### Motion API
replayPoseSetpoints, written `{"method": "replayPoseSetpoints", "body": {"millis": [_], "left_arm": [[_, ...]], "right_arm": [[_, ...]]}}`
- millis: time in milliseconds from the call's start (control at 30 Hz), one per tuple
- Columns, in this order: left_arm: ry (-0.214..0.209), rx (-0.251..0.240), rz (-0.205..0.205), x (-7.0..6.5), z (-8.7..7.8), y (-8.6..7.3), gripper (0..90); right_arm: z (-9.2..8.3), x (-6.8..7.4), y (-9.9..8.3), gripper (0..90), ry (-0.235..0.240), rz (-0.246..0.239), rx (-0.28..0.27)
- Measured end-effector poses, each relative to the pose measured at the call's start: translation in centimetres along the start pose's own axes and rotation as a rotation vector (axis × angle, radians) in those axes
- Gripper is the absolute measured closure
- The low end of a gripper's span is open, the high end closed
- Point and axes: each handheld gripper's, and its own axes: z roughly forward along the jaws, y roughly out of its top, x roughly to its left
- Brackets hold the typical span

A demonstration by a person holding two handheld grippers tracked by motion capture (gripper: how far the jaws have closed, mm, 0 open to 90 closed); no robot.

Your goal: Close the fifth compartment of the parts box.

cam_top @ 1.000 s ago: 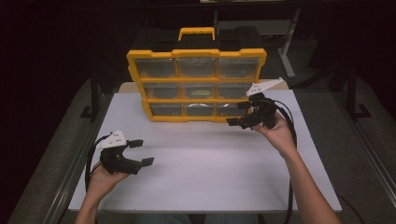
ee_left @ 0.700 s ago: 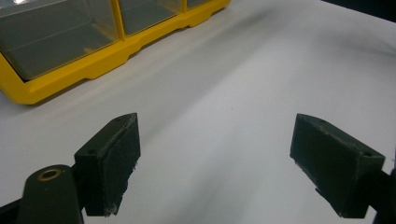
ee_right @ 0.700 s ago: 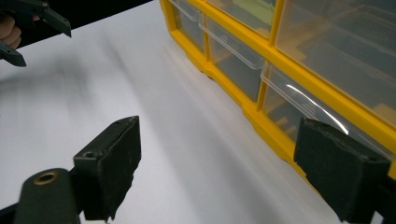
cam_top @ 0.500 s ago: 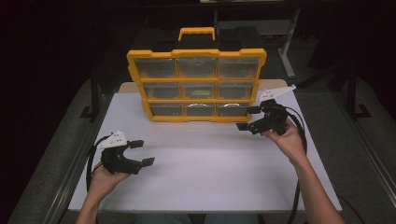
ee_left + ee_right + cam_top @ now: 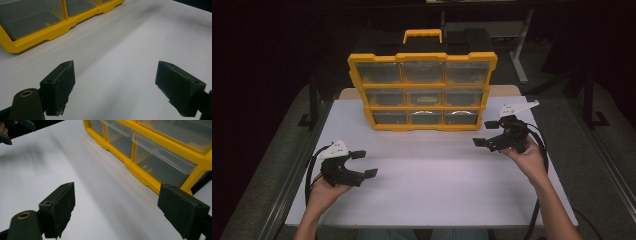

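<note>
Table (image 5: pixel 422 200): right gripper (image 5: pixel 486 134) now off organizer (image 5: pixel 422 90)

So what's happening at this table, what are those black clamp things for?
A person sits at a white table with a hand-held gripper in each hand. A yellow organizer case with clear drawers stands at the far side. The right gripper hovers just off the case's lower right corner, jaws open and holding nothing. The left gripper waits nearer the person, apart from the case, also open and empty. No drawer looks pulled out yet.
</note>
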Motion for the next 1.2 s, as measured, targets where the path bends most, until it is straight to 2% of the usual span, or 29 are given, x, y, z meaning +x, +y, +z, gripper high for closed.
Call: {"method": "replayPoseSetpoints", "body": {"millis": [233,733,1000,1133,1200], "left_arm": [[-0.001,0.006,0.008,0.1,0.4,-0.3,16.3],[0.002,0.011,-0.005,0.1,0.8,-0.8,16.4],[-0.004,0.004,-0.005,0.1,1.2,-1.0,16.4],[-0.006,0.006,-0.008,0.0,1.3,-1.0,16.4],[-0.006,0.011,-0.001,0.0,1.4,-1.0,16.4]], "right_arm": [[-0.6,0.0,-1.0,13.5,-0.006,0.007,-0.002],[-1.6,0.2,-3.5,13.5,-0.02,0.02,-0.016],[-1.6,0.2,-4.9,13.5,-0.034,0.035,-0.022],[-1.3,0.0,-5.5,13.5,-0.036,0.045,-0.002],[-1.3,0.0,-5.7,13.5,-0.041,0.047,-0.013]]}}
